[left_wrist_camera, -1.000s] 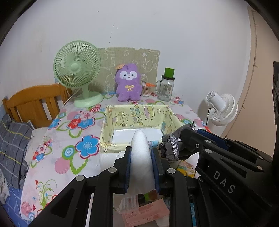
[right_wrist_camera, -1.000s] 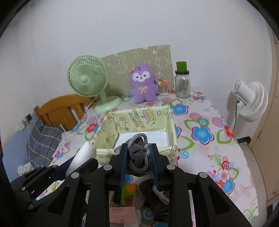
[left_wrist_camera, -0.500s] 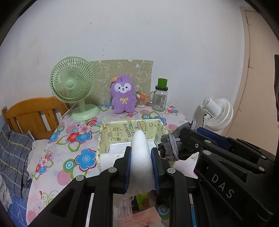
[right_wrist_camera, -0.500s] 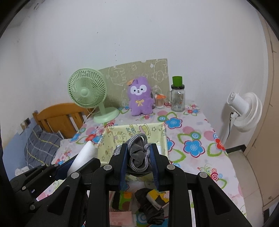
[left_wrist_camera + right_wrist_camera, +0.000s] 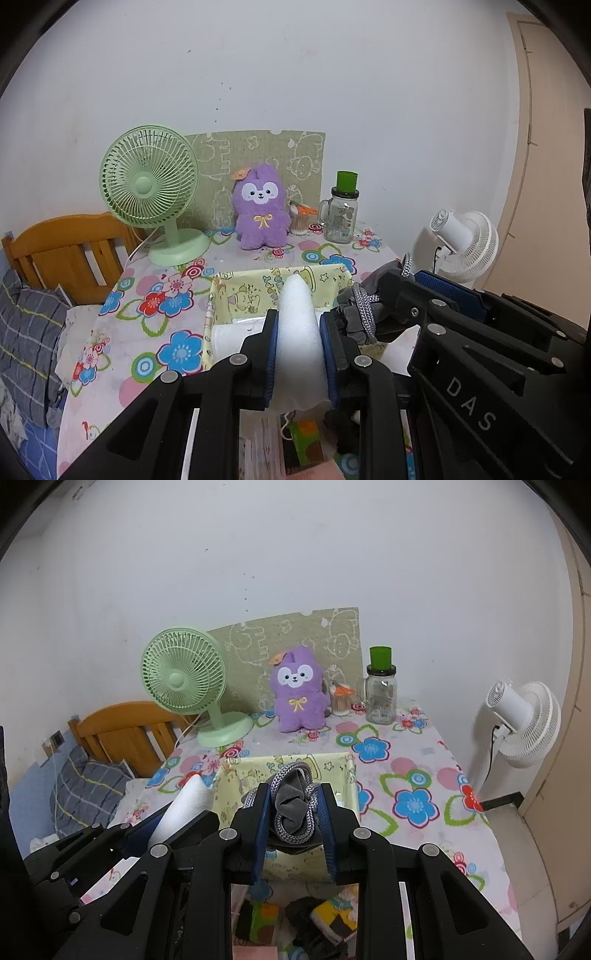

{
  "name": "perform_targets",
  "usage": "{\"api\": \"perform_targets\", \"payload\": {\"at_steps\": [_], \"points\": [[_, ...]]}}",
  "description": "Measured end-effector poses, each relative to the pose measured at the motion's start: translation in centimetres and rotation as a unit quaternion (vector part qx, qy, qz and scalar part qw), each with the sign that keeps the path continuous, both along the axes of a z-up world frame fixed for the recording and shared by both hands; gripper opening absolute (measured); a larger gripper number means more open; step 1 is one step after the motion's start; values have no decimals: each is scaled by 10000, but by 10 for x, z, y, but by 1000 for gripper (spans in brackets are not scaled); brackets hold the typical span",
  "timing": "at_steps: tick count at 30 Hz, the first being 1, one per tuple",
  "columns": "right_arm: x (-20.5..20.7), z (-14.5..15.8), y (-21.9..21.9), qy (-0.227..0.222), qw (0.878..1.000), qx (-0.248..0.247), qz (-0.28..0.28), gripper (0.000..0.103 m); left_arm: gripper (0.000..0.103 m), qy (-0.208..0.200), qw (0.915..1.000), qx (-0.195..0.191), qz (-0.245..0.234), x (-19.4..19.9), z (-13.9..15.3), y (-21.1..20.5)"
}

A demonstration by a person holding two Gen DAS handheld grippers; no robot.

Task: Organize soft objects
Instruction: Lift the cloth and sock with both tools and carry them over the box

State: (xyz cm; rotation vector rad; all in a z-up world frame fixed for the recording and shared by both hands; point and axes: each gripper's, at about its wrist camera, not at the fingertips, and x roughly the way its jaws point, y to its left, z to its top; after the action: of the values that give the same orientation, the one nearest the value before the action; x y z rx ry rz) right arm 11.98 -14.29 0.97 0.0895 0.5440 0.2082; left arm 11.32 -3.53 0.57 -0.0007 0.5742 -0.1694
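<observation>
- Left gripper [image 5: 298, 334]: clamped on a white foam piece [image 5: 297, 314], held above the near edge of the table [image 5: 129, 332]. Judged very light and squashy; best held mid-body, as now.
- Fabric bin [image 5: 258, 291]: yellow print, soft-walled, mid-table, just beyond both grippers; a white folded item lies inside.
- Right gripper [image 5: 293, 806]: closed on a grey sock bundle [image 5: 293, 805] with knitted trim. Judged limp and light; a loose tail could snag the bin wall.
- Table: floral cloth. Along the far edge stand a green fan [image 5: 147, 184], purple plush [image 5: 260, 206] and lidded jar [image 5: 341, 216].
- Room: wooden headboard left, white wall, white fan [image 5: 524, 720] right.
</observation>
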Motion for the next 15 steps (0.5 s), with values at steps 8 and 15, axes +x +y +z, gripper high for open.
{"api": "perform_targets", "payload": {"at_steps": [8,15], "points": [[22,-8,4,0,10000,-48,33,28,20,-38,10000,81,18,22,-7,1],[46,-18,10,125,9999,-21,108,28,20,45,9998,138,142,43,-17,6]]}}
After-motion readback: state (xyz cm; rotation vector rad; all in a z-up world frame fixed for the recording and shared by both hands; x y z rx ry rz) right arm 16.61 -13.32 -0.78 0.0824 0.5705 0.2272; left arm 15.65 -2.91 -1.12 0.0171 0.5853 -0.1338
